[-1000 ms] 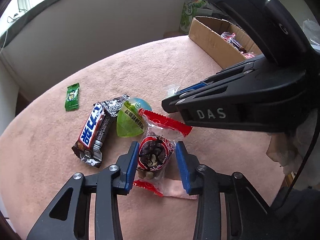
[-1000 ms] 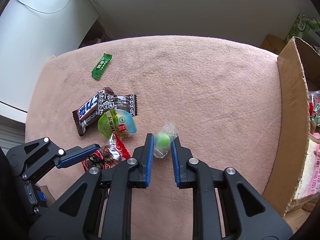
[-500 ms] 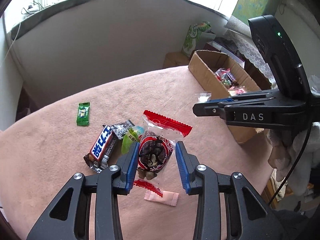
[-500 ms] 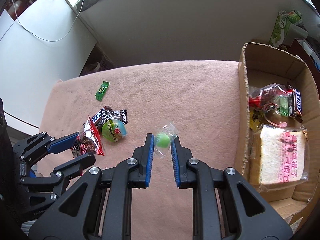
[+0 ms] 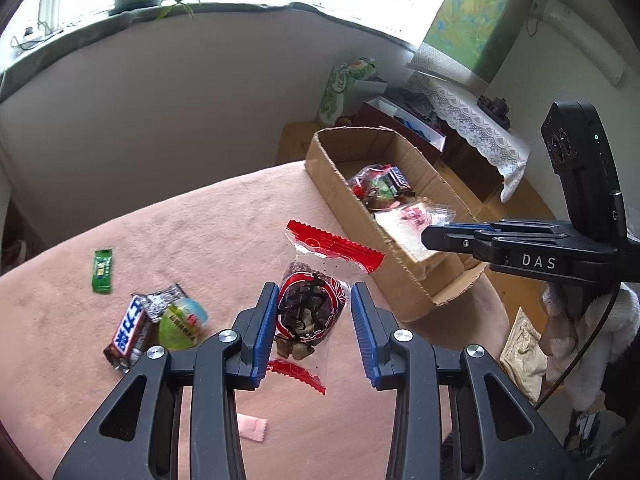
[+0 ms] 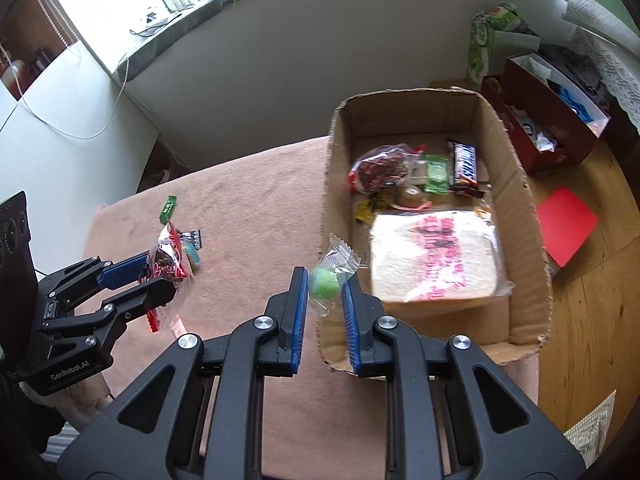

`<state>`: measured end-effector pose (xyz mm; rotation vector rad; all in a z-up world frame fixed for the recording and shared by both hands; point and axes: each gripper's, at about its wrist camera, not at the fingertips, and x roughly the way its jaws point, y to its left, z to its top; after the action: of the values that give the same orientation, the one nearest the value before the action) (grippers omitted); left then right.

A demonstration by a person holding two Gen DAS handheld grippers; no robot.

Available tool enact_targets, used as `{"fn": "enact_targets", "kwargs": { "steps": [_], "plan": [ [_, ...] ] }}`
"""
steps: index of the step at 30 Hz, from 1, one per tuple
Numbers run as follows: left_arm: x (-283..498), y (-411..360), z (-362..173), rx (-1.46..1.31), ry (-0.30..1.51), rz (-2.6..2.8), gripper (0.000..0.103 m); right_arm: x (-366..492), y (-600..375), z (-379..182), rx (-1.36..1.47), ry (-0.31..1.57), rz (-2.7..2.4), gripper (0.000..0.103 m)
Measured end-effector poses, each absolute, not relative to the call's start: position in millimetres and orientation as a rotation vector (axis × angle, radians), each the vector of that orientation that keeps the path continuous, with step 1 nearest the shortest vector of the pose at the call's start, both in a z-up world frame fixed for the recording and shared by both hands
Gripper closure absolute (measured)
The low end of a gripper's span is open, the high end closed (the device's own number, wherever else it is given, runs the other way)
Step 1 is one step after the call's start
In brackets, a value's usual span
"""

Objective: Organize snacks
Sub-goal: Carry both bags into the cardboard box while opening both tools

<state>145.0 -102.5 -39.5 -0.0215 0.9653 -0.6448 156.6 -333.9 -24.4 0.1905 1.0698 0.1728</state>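
Pink surface (image 5: 224,232) below — left hand-held gripper (image 5: 314,312) grips a red snack bag (image 5: 310,308), right hand-held gripper (image 6: 325,286) pinches a green candy (image 6: 326,284) by the cardboard box (image 6: 524,216).

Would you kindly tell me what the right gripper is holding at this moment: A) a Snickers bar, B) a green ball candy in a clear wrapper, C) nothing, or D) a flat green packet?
B: the right gripper is shut on the green ball candy, held just before the cardboard box.

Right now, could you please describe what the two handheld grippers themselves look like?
Both the left gripper and right gripper are matte black, with triangular cut-out linkages, silver pivot screws and ribbed blue pads. The right one's side reads "DAS"; the left's reads "GenRobot.AI". A black cable trails from the right unit.
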Motion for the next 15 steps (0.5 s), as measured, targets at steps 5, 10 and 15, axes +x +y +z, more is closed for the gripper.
{"fn": "enact_targets", "kwargs": {
  "steps": [5, 10, 15],
  "plan": [
    [143.4, -137.0, -38.4, -0.016, 0.968, -0.708, 0.068, 144.5, -369.2, -25.6, 0.216, 1.063, 0.102, 0.085],
    [138.5, -170.2, -33.9, 0.005, 0.959, -0.765, 0.068, 137.0, -393.0, -25.3, 0.227, 1.059, 0.064, 0.085],
    [137.9, -198.1, -34.3, 0.029, 0.957, -0.800, 0.068, 134.3, -409.1, -27.6, 0.236, 1.060, 0.042, 0.085]
  ]
}}
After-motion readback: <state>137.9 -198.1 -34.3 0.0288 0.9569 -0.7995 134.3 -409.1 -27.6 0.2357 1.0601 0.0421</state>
